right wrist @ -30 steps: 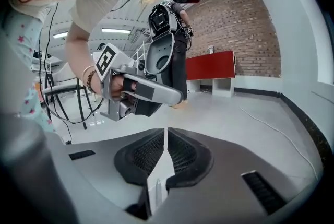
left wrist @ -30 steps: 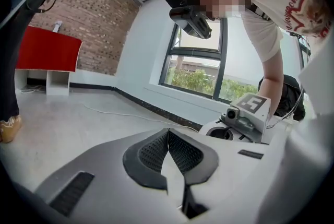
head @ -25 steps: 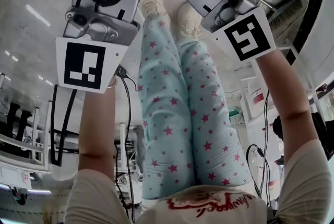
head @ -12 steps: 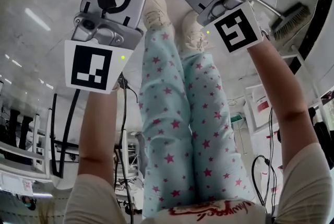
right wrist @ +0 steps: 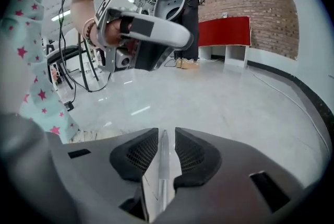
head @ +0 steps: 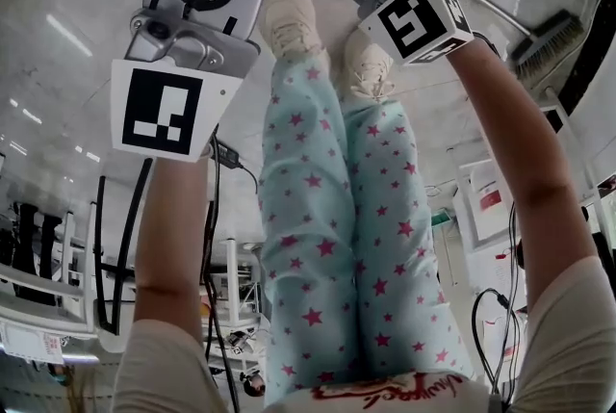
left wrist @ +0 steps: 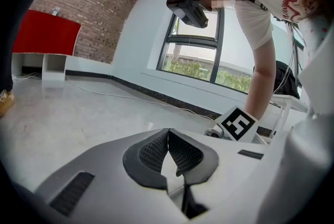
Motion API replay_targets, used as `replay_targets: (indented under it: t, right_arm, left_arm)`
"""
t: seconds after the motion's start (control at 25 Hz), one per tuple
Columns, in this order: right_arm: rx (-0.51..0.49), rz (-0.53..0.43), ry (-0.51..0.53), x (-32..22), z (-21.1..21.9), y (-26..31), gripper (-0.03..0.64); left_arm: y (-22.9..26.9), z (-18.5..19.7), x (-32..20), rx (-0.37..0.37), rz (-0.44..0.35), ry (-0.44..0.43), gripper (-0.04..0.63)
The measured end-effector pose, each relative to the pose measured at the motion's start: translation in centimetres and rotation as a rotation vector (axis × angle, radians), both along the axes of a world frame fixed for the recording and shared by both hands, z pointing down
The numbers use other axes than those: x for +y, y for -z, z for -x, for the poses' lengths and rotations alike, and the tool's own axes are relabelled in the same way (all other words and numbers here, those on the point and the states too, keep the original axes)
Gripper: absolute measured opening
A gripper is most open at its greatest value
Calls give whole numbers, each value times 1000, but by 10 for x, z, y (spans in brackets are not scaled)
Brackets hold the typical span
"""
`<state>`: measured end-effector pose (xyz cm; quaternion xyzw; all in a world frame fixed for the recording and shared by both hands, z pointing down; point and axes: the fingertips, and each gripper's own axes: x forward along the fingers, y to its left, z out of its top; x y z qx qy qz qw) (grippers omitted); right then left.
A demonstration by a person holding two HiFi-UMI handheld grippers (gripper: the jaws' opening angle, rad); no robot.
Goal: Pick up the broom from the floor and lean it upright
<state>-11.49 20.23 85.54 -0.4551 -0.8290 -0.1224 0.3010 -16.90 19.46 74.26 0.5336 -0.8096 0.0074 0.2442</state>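
Broom [head: 547,43] on the floor: its handle [right wrist: 163,165] runs just past the person's shoes [head: 289,16], with the brush head to their right. The right gripper [right wrist: 166,133], jaws just opening, loosely straddles the handle. The left gripper [left wrist: 168,132] is closed and empty. A cable [head: 224,154] trails left of the shoes, and bare floor stretches beyond to a red cabinet [right wrist: 224,32].

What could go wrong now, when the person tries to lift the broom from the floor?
1. The right hand-held gripper has just been opening its jaws. The thin broom handle lies between them ungripped, so lifting now could leave it behind.
2. The grasp is far from the brush head, so that end may swing or sag.
3. The left hand-held gripper is shut and cannot yet steady anything.
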Motion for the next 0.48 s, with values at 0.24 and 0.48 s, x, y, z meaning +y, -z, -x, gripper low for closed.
replay_targets:
  t: [0.24, 0.48]
  right_arm:
    - [70, -86, 16, -3, -4, -40, 121]
    - [106, -149, 67, -1, -11, -71, 123]
  left_arm:
    - [-6, 5, 0, -7, -20, 16, 21]
    - [-24, -3, 2, 11, 12, -11, 21]
